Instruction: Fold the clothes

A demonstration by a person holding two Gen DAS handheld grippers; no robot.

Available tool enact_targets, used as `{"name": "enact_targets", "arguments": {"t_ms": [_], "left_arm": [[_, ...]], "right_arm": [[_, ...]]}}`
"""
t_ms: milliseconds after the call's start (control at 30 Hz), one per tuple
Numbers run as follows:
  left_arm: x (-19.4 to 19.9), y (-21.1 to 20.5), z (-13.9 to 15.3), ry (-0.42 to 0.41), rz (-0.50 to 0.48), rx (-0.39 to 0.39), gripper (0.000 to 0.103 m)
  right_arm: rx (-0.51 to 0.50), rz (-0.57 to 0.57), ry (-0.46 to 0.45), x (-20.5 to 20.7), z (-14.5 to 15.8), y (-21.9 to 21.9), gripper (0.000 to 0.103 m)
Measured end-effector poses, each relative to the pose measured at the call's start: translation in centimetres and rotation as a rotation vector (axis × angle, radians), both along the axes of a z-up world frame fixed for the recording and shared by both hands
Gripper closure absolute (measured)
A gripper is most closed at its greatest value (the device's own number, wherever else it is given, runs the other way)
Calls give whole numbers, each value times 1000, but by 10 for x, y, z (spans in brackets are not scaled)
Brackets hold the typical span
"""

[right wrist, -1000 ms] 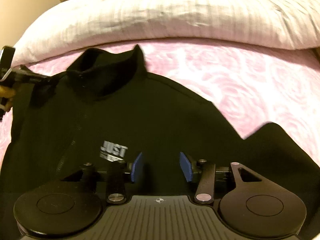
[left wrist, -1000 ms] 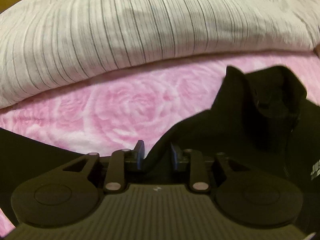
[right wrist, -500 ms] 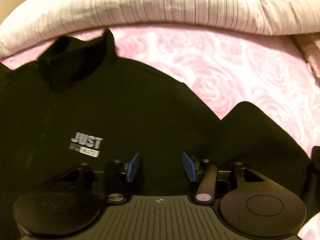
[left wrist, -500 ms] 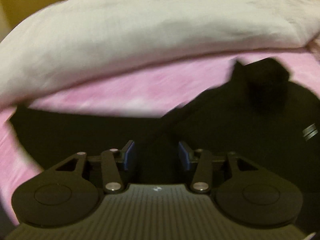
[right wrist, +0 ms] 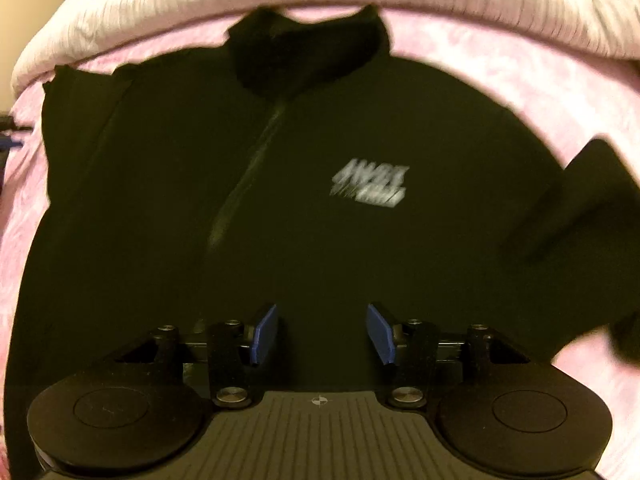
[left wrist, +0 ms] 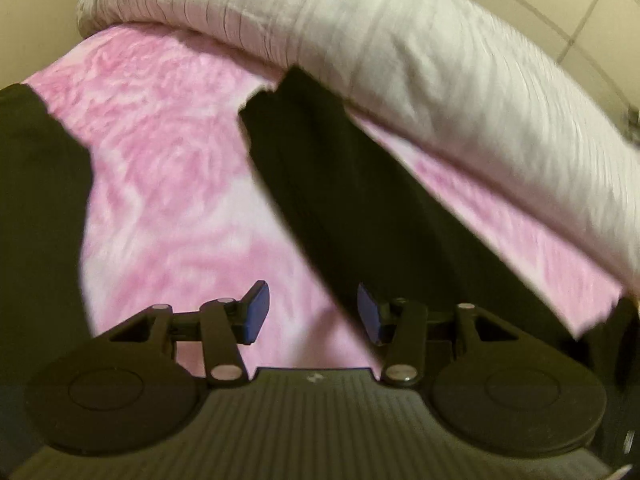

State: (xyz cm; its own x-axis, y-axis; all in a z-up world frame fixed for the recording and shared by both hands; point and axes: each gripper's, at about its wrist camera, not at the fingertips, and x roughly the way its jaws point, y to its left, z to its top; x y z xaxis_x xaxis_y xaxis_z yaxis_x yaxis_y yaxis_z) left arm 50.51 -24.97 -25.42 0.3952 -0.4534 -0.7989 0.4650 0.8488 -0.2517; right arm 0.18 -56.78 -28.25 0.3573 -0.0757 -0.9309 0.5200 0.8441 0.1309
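Observation:
A black zip jacket [right wrist: 280,200] with a white chest logo [right wrist: 370,186] lies flat on the pink rose-patterned blanket [right wrist: 500,76], collar [right wrist: 304,46] toward the pillow. My right gripper [right wrist: 322,334] is open and empty, over the jacket's lower front. In the left wrist view a black sleeve [left wrist: 340,184] stretches diagonally from the gripper toward the pillow. My left gripper [left wrist: 312,312] is open and empty, over the blanket [left wrist: 172,184] right beside the sleeve's near end. More black fabric [left wrist: 36,208] sits at the left edge.
A large white striped pillow or duvet [left wrist: 440,68] runs along the far side of the bed, also seen in the right wrist view [right wrist: 200,4]. The jacket's other sleeve [right wrist: 588,208] lies out to the right. A wall [left wrist: 32,12] is behind.
My left gripper opened wider, let go of the jacket's shoulder and swung left along the sleeve. My right gripper shifted left, so the jacket is now centred in its view.

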Motion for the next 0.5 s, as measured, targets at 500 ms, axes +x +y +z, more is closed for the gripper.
{"name": "enact_targets", "arguments": {"t_ms": [500], "left_arm": [[50,9,-9,-4,105,-230,99]], "right_arm": [[-40,-9,34,13,-19,62,48]]}}
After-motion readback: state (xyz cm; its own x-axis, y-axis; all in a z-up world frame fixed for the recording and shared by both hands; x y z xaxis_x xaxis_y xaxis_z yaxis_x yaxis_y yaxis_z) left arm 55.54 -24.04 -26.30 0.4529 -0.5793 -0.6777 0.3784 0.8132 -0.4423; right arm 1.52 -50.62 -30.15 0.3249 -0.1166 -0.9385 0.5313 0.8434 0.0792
